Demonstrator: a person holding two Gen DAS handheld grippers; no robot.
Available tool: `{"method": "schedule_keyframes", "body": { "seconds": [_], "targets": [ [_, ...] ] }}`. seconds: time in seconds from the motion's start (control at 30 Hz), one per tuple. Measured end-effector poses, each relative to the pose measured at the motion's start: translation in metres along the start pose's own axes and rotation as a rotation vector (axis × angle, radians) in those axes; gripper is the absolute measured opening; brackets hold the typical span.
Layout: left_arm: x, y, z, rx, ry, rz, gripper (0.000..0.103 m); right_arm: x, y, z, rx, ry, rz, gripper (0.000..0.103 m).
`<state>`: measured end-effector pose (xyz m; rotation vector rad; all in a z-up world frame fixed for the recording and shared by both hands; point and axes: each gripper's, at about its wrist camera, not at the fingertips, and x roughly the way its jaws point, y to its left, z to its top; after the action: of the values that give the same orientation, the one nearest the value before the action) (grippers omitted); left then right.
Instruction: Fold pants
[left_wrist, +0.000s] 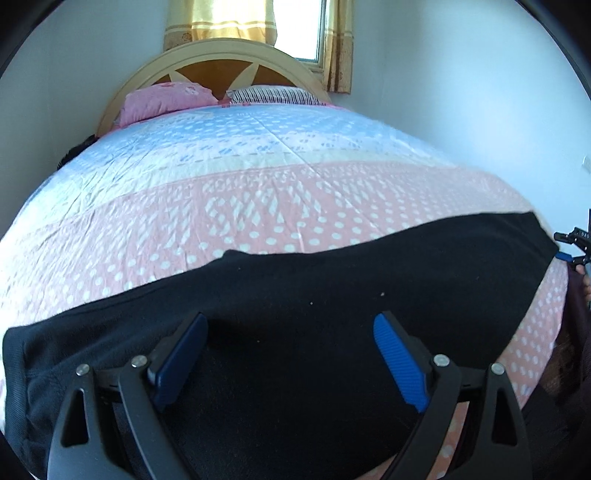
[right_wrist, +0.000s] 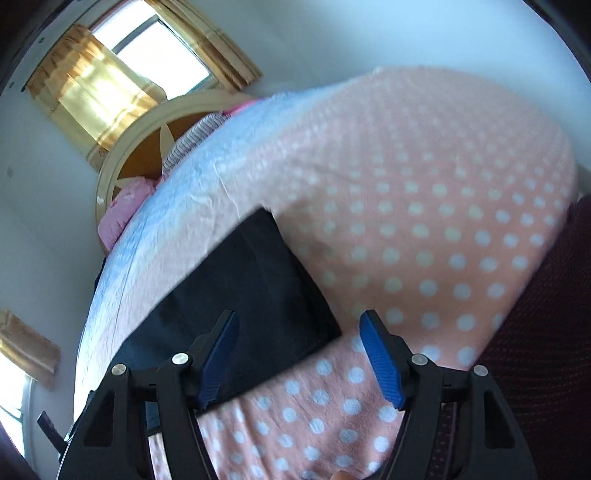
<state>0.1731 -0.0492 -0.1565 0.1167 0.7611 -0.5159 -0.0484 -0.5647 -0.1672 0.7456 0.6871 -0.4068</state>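
The pants (left_wrist: 295, 295) lie flat across the bed (left_wrist: 258, 192), laid out long for folding. The left claw (left_wrist: 291, 354) and right claw (right_wrist: 299, 354) hover apart, gripping nothing, positioned near opposite ends.

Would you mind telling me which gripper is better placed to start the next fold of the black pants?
Probably the right gripper: open, at the end corner of the black pants. The left gripper, also open, hovers over their middle.
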Motion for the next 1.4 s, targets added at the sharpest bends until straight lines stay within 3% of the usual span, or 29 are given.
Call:
{"method": "schedule_keyframes", "body": {
  "seconds": [0.1,0.2,0.43,0.53,0.6,0.9,1.07,1.2,1.4],
  "targets": [
    [0.004,-0.001,-0.001,0.014,0.023,0.018,0.094,0.005,0.004,-0.001,-0.025,-0.017,-0.012,0.067],
    [0.006,-0.001,-0.003,0.019,0.041,0.022,0.094,0.009,0.012,-0.005,-0.053,0.007,0.033,0.045],
    [0.010,0.001,-0.004,0.014,0.061,0.011,0.095,0.016,0.008,0.000,-0.016,0.004,0.035,0.040],
    [0.010,0.000,-0.005,0.018,0.067,0.008,0.096,0.014,0.002,0.000,-0.007,0.005,0.019,0.021],
    [0.011,-0.001,-0.005,0.023,0.069,0.010,0.097,0.010,-0.003,-0.002,0.003,0.009,0.039,0.017],
    [0.011,-0.003,-0.006,0.031,0.076,0.013,0.098,0.004,0.002,-0.005,-0.027,0.003,0.022,0.014],
    [0.009,-0.003,-0.006,0.026,0.067,0.009,0.098,-0.004,0.022,-0.006,-0.110,-0.048,-0.015,0.013],
    [0.002,-0.002,-0.006,0.004,0.044,0.005,0.098,-0.020,0.058,-0.010,-0.222,-0.103,-0.006,0.013],
    [-0.017,-0.008,0.000,-0.031,-0.005,-0.058,0.098,-0.042,0.140,-0.031,-0.464,-0.154,0.045,0.013]
  ]
}}
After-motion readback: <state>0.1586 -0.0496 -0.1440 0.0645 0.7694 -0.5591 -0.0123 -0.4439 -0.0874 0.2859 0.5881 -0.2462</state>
